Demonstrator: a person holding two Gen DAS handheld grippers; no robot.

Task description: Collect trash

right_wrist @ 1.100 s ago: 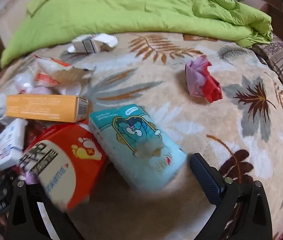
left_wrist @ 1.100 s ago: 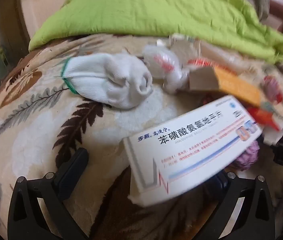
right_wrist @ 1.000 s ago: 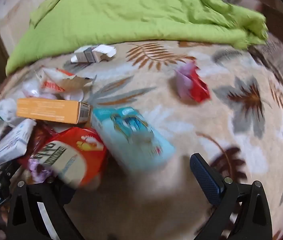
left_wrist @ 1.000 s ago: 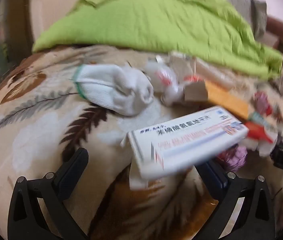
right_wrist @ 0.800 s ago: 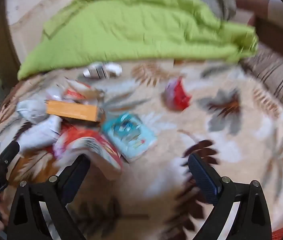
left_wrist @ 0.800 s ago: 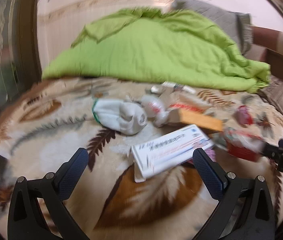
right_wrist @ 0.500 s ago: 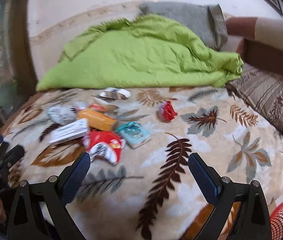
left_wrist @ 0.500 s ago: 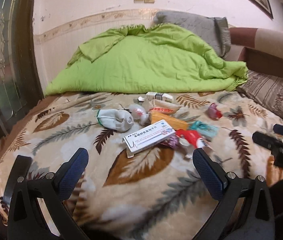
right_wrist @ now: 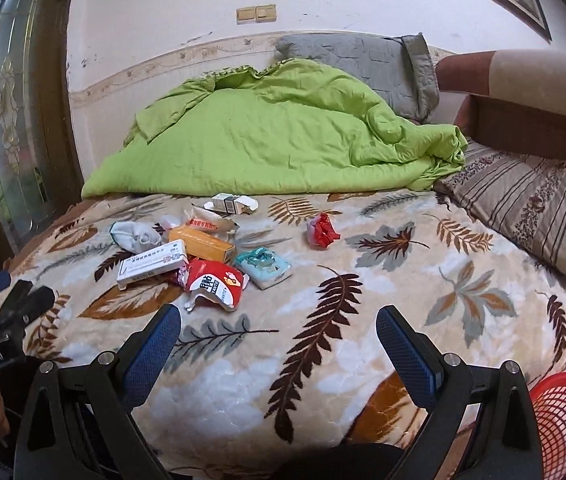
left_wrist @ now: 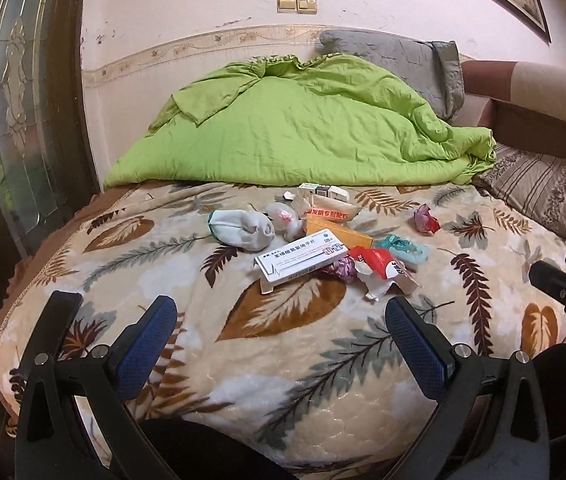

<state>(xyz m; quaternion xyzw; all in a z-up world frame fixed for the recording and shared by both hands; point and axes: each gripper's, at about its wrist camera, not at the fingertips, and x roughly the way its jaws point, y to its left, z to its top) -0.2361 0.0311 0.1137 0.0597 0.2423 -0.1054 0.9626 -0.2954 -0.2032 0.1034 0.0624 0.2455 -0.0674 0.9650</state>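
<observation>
- My left gripper (left_wrist: 281, 338) has its jaws spread wide with nothing between them; it hangs over the near edge of the bed, above the leaf-patterned blanket (left_wrist: 283, 360)
- My right gripper (right_wrist: 277, 344) is spread just as wide and empty, over the same blanket; its tip shows at the right edge of the left wrist view
- The trash lies in a loose cluster well apart from both pairs of jaws, in the middle of the bed; nearest is a white medicine box (left_wrist: 301, 258) with blue print, lying flat and angled
- Just beside it sits a torn red and white packet (right_wrist: 213, 282), with a small purple crumpled wrapper (left_wrist: 343, 268) between the two
- A pale blue packet (right_wrist: 263, 266) with a cartoon on it lies right of the red one; an orange box (right_wrist: 203, 244) lies behind them, touching the white box
- Further back: a white sock (left_wrist: 241, 230) with a green cuff, a torn paper sachet (left_wrist: 329, 212) and a small opened carton (right_wrist: 231, 202) near the green quilt (left_wrist: 303, 132)
- A red and pink crumpled wrapper (right_wrist: 321, 230) lies alone, to the right of the cluster
- A red mesh basket (right_wrist: 563, 420) stands beside the bed at my lower right; a grey pillow (right_wrist: 363, 64) leans behind the quilt
</observation>
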